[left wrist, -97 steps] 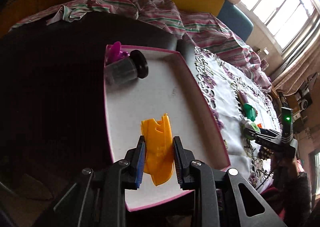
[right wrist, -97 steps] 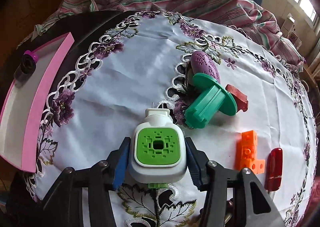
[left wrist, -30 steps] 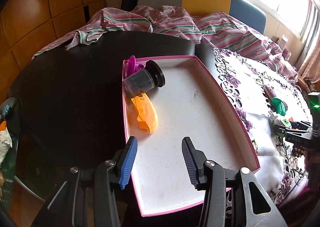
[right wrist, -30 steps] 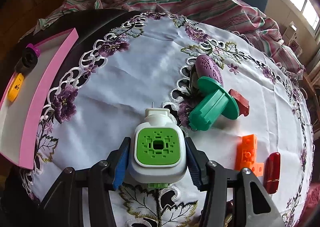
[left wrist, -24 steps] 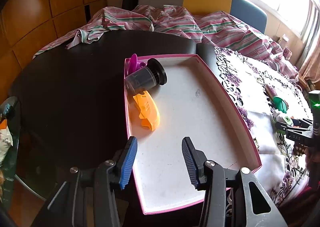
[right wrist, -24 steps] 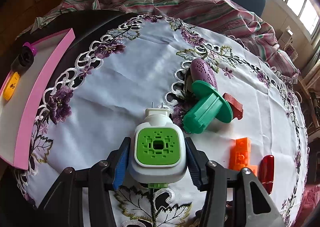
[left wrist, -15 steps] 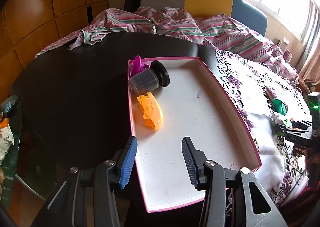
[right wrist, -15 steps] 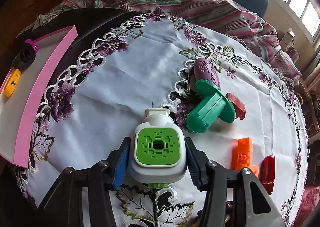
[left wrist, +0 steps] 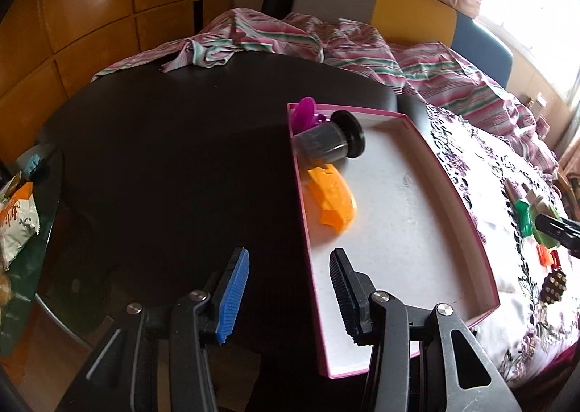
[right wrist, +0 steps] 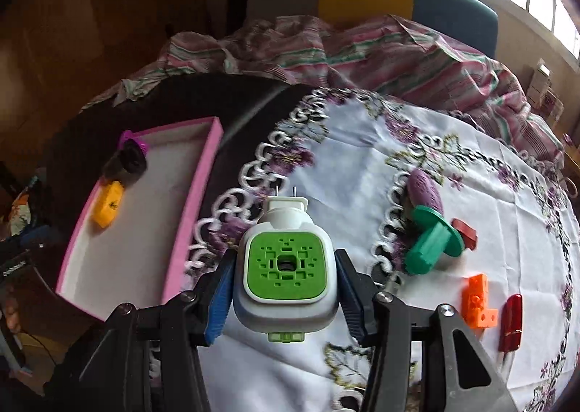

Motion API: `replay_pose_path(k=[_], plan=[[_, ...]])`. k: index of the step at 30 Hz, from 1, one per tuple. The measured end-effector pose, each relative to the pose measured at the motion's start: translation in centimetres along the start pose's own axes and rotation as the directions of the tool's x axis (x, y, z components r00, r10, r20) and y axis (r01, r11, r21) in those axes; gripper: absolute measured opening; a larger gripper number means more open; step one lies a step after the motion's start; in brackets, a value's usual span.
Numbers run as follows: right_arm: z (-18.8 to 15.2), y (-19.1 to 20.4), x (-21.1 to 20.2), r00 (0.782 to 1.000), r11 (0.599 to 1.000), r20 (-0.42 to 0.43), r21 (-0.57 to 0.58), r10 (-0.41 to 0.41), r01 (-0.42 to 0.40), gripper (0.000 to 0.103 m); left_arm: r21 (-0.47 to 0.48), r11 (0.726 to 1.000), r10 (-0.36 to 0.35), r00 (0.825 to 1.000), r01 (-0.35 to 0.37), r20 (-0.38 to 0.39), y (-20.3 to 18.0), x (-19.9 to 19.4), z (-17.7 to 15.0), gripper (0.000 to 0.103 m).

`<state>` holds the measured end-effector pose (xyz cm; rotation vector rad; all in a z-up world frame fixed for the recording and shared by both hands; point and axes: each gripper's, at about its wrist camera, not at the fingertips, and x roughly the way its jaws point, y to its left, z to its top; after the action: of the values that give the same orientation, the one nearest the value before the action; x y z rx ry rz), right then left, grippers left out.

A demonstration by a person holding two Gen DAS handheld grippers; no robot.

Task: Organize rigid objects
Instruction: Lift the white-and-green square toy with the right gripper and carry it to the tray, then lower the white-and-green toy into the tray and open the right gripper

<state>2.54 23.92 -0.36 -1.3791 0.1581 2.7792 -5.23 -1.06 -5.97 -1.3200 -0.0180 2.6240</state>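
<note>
Left wrist view: the left gripper [left wrist: 286, 294] has drifted sideways since a second ago, so its blue-padded jaw now hangs over the dark table [left wrist: 163, 165] and its other jaw over the near left corner of the pink-walled tray [left wrist: 482, 256]; the jaws stand apart with nothing between them, released; the orange plastic piece [left wrist: 331, 200] lies against the tray's left wall, just below the dark lidded jar [left wrist: 328, 145] and the purple piece [left wrist: 304, 114] in the far left corner; the rest of the white tray floor is bare, with open room toward its right wall.

Right wrist view: the right gripper [right wrist: 284, 290] has risen, the embroidered tablecloth [right wrist: 355, 165] lying farther below than half a second ago; it is clenched on the white and green plug-in device [right wrist: 286, 268], whose two prongs point forward, lifted clear of the cloth; the tray sits at the left, past the cloth's lace edge; to the right lie a green flanged spool [right wrist: 433, 245], a purple oval piece [right wrist: 426, 190], a dark red block [right wrist: 464, 230], an orange brick [right wrist: 478, 301] and a red capsule [right wrist: 511, 317].
</note>
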Motion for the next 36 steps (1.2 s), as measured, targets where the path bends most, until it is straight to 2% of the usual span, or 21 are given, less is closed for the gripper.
replay_pose_path(k=[3,8,12,15,20,26,36], plan=[[0.6,4.7,0.2,0.996,0.994,-0.001,-0.057,0.092,-0.092,0.052,-0.008,1.000,0.002,1.000,-0.002,0.003,0.4,-0.1,-0.1,0.047],[0.7,12.1,2.9,0.974,0.968,-0.062,-0.110,0.218,-0.223,0.052,-0.019,1.000,0.001,1.000,-0.001,0.010,1.0,-0.4,-0.1,0.047],[0.5,15.6,5.8,0.944,0.947,-0.121,-0.056,0.307,-0.316,0.053,-0.031,0.999,0.012,1.000,-0.011,0.010,1.8,-0.4,-0.1,0.047],[0.5,17.4,8.0,0.931,0.942,-0.159,-0.019,0.329,-0.336,0.053,-0.047,0.999,0.020,1.000,-0.020,0.003,2.5,-0.2,-0.2,0.047],[0.2,19.1,10.7,0.911,0.936,-0.217,0.041,0.350,-0.349,0.053,-0.071,0.997,0.034,0.999,-0.035,-0.013,3.5,0.2,-0.6,0.046],[0.0,19.3,10.9,0.891,0.914,-0.207,0.050,0.404,-0.403,0.055,-0.084,0.996,0.040,0.999,-0.041,-0.010,4.2,0.2,-0.7,0.046],[-0.2,19.2,10.0,0.892,0.914,-0.207,0.024,0.401,-0.406,0.053,-0.076,0.996,0.046,0.999,-0.046,0.003,4.2,-0.4,-0.5,0.046]])
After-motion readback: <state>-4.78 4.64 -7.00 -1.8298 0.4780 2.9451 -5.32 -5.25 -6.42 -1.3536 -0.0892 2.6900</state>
